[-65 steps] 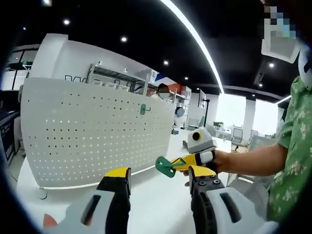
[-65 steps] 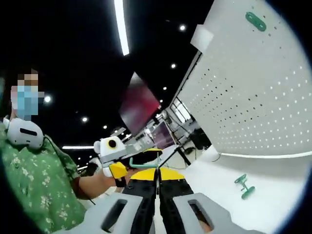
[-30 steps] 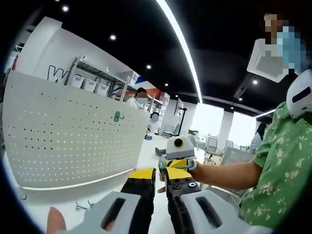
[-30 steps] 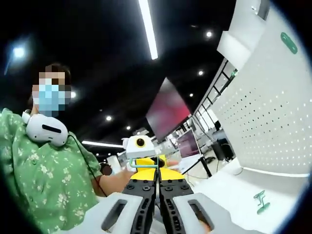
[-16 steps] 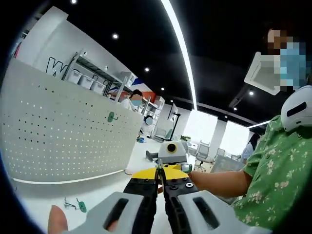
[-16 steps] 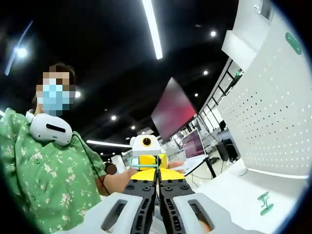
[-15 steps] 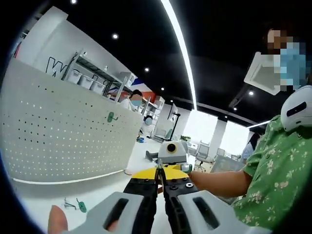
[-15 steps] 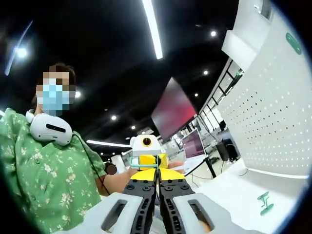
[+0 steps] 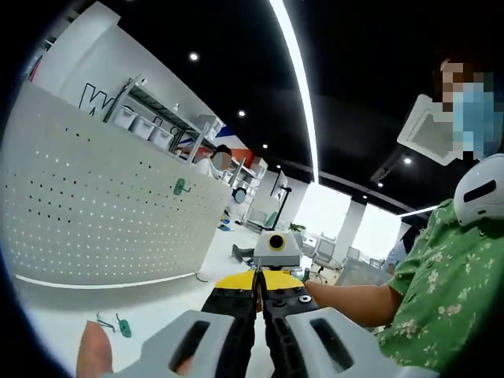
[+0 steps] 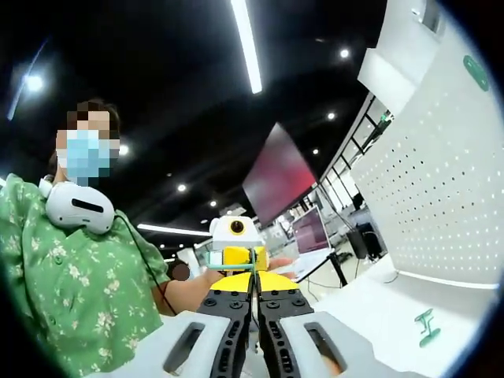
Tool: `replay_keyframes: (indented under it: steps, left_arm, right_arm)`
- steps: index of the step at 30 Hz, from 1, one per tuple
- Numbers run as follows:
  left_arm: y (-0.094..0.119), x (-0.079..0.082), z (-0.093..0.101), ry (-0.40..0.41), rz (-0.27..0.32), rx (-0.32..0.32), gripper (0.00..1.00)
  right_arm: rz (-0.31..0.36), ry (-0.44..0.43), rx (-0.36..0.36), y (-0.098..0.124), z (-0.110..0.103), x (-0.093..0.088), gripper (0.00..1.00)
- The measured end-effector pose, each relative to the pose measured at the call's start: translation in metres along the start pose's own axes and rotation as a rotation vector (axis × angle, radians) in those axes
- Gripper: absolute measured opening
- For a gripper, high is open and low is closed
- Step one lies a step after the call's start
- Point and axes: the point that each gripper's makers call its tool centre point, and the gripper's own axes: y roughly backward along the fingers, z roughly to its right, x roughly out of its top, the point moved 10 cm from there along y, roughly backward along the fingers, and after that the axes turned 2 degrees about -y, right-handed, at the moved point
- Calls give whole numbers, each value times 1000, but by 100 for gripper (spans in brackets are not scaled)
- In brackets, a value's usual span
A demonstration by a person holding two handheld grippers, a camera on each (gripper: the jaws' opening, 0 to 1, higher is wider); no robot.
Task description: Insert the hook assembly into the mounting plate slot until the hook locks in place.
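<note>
Green plastic hook assembly [image 10: 227,267] sits as a thin bar right at the tips of the right tool [image 10: 253,277], at 12 o'clock from its jaws. The jaws are squeezed tight on it, so it cannot drop.

The left tool [image 9: 256,276] has its jaws pressed close together too. It meets the right tool nose to nose. I cannot tell if it also pinches the hook. I think the two tools meet like this to turn the hook the right way round.

Both tools are held up in the air, well apart from the white mounting plate full of small holes [image 9: 94,213]. In the left gripper view the plate stands at 9 o'clock. In the right gripper view it is at 3 o'clock. So the hook is not yet in a slot, and that job is yet to start.

One small green hook [image 9: 182,187] already hangs on the plate. More small green parts [image 9: 118,324] lie on the white tabletop [image 9: 181,303] near the foot of the plate, at 7 o'clock in the left gripper view.

A person in a green flowered shirt [image 10: 63,283] holds the tools.
</note>
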Motion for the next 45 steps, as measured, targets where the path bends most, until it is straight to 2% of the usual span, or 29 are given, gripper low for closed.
replay_keyframes:
  steps: [11, 22, 33, 36, 45]
  left_arm:
    - [-2, 0, -3, -5, -13, 36, 1]
    - [-3, 2, -4, -14, -13, 60, 1]
    - [-9, 2, -7, -31, -29, 94, 1]
    - [-10, 1, -9, -39, -38, 114, 1]
    - [-15, 0, -19, -49, -48, 186, 1]
  right_arm:
    - [-30, 41, -68, -1, 1, 1, 1]
    - [-62, 130, -148, -4, -3, 7, 3]
    - [-89, 217, -259, -3, -6, 10, 5]
    - [-90, 241, -293, -1, -5, 11, 5]
    - [-152, 329, -393, 0, -4, 11, 6]
